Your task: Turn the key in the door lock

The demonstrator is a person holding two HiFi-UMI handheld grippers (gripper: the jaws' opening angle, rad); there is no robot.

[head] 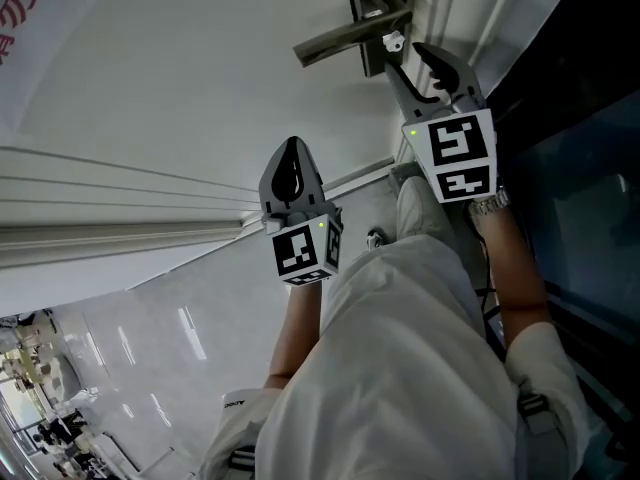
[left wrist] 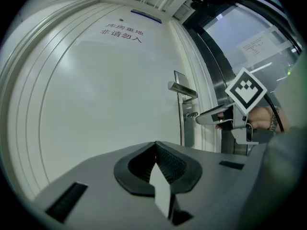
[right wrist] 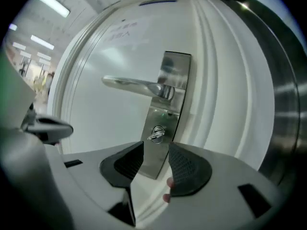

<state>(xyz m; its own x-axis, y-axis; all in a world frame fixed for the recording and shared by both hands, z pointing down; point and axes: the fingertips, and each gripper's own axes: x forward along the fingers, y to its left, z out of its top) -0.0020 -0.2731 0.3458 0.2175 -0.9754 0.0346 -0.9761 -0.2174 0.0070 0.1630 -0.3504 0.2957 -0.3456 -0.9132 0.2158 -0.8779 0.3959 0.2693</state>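
The small silver key (right wrist: 156,134) sticks out of the lock cylinder in the steel lock plate (right wrist: 167,110), below the lever handle (right wrist: 134,85). My right gripper (right wrist: 156,151) is open just short of the key, whose bow lies nearly level ahead of the gap, and neither pad touches it. In the head view the right gripper (head: 408,60) points at the key (head: 393,41) under the handle (head: 330,38). My left gripper (head: 292,146) hangs back from the white door (head: 180,78), shut and empty. In the left gripper view its jaws (left wrist: 156,145) meet, with the key (left wrist: 192,114) far off.
The door frame and a dark glass panel (head: 590,168) run along the right. Red lettering (left wrist: 121,33) marks the door's upper part. The person's light trousers (head: 400,368) fill the lower part of the head view. A tiled floor (head: 150,358) and a lit corridor lie to the left.
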